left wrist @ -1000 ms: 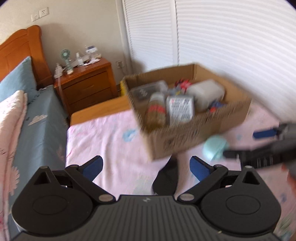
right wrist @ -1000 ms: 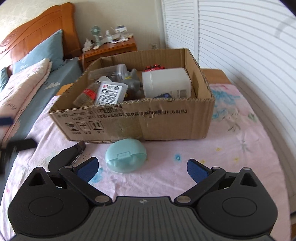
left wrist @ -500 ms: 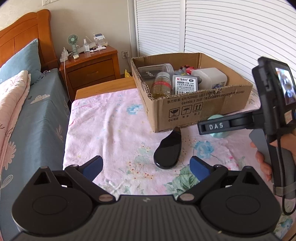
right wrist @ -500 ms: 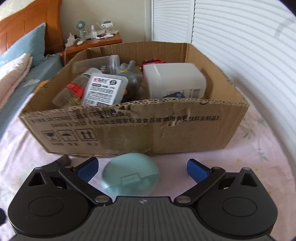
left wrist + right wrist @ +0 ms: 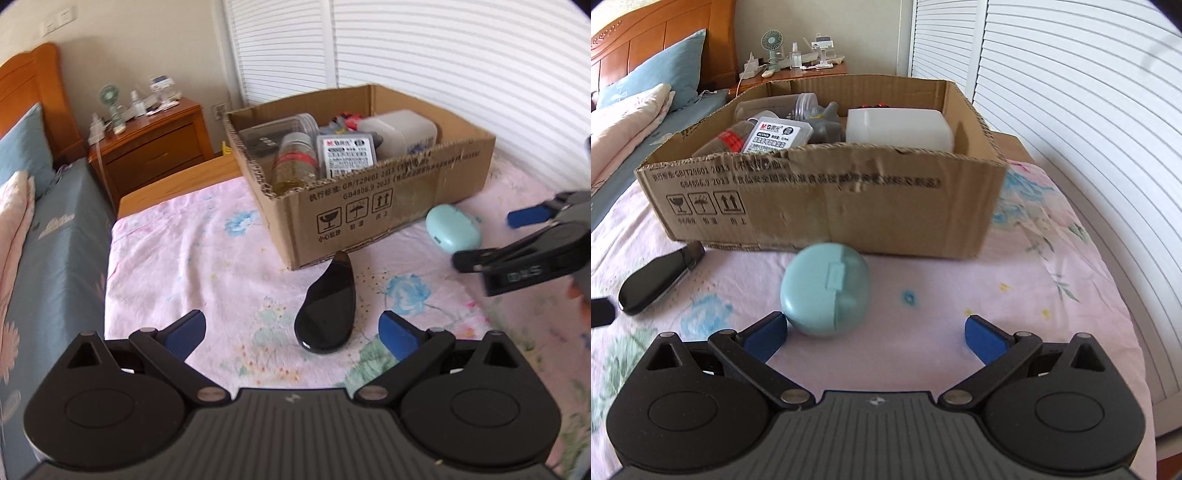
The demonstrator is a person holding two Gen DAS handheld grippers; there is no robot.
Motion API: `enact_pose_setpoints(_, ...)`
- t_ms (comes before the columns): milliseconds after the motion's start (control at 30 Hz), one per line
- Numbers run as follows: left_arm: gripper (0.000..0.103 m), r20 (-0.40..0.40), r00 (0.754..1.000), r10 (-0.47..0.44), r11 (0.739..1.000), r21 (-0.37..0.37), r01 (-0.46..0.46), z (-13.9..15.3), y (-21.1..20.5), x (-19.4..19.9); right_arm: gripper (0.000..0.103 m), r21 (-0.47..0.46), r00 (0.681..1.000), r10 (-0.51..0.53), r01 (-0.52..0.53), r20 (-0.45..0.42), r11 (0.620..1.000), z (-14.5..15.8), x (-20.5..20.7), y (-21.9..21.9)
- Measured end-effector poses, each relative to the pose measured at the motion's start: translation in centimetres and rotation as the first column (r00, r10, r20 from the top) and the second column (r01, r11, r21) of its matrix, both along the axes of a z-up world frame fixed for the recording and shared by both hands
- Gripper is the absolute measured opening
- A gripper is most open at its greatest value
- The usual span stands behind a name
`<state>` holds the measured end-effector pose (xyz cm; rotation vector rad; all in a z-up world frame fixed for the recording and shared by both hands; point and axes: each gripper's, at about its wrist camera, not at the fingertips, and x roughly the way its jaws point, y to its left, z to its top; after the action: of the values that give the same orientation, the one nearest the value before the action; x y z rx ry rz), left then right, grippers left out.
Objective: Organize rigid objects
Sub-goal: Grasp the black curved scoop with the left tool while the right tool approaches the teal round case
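- The left gripper (image 5: pixel 291 332) hangs spread wide and empty over the pink floral bedspread (image 5: pixel 177 266).
- Just ahead of it, between the blue fingertips (image 5: pixel 184 332), lies a glossy black case (image 5: pixel 327 315); its long axis runs near to far, the narrow end pointing at the cardboard box (image 5: pixel 369 206) and almost touching its wall.
- The right gripper (image 5: pixel 875 334) is likewise wide, gripping nothing; a round mint-green case (image 5: pixel 823 288) sits just beside its left fingertip, its clasp facing up.
- The box, full of jars and containers, stands just beyond both cases.
- A wooden nightstand (image 5: pixel 147 147) stands far left, white louvred doors (image 5: pixel 443 55) behind.
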<state>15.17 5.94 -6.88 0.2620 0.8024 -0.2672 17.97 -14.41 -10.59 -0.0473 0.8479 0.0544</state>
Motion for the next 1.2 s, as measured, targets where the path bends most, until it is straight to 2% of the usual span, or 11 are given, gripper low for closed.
enact_pose_setpoints(100, 0.099, -0.024, 0.999, -0.035, 0.999, 0.012, 0.035, -1.0, -0.4, 1.4, 0.103, 0.0, 1.0, 0.005, -0.005, 0.01, 1.0, -0.1, -0.3, 0.0)
enact_pose_setpoints(333, 0.099, -0.096, 0.995, -0.013, 1.0, -0.02, 0.011, -2.6, -0.1, 3.0, 0.103, 0.0, 1.0, 0.004, -0.004, 0.018, 1.0, -0.1, -0.7, 0.0)
enact_pose_setpoints(467, 0.1, -0.098, 0.993, 0.062, 0.998, 0.003, -0.062, -2.5, 1.4, 2.7, 0.103, 0.001, 1.0, 0.011, -0.011, 0.021, 1.0, -0.1, -0.6, -0.1)
enact_pose_setpoints(600, 0.098, -0.084, 0.98, 0.18, 0.983, 0.045, -0.176, -2.3, 2.9, 3.0, 0.103, 0.001, 1.0, 0.007, -0.007, 0.027, 1.0, -0.2, -0.7, -0.1)
enact_pose_setpoints(733, 0.097, -0.1, 0.983, 0.156, 0.987, -0.021, -0.159, -1.6, 2.3, 2.6, 0.103, 0.001, 1.0, 0.001, -0.001, 0.029, 1.0, -0.2, -0.7, 0.0)
enact_pose_setpoints(900, 0.096, -0.197, 0.971, 0.135, 0.976, -0.143, -0.164, -2.3, 0.6, 3.3, 0.103, 0.001, 0.999, 0.002, -0.002, 0.032, 1.0, -0.3, -0.7, 0.0)
enact_pose_setpoints(1000, 0.095, -0.151, 0.973, 0.173, 0.976, -0.103, -0.19, -2.9, -0.7, 3.6, 0.103, 0.001, 0.999, 0.002, -0.002, 0.04, 1.0, -0.3, -0.8, 0.0)
enact_pose_setpoints(1200, 0.096, -0.14, 0.963, 0.231, 0.96, -0.126, -0.248, -3.0, -1.1, 4.3, 0.103, 0.002, 0.999, 0.011, -0.011, 0.05, 1.0, -0.4, -1.0, -0.1)
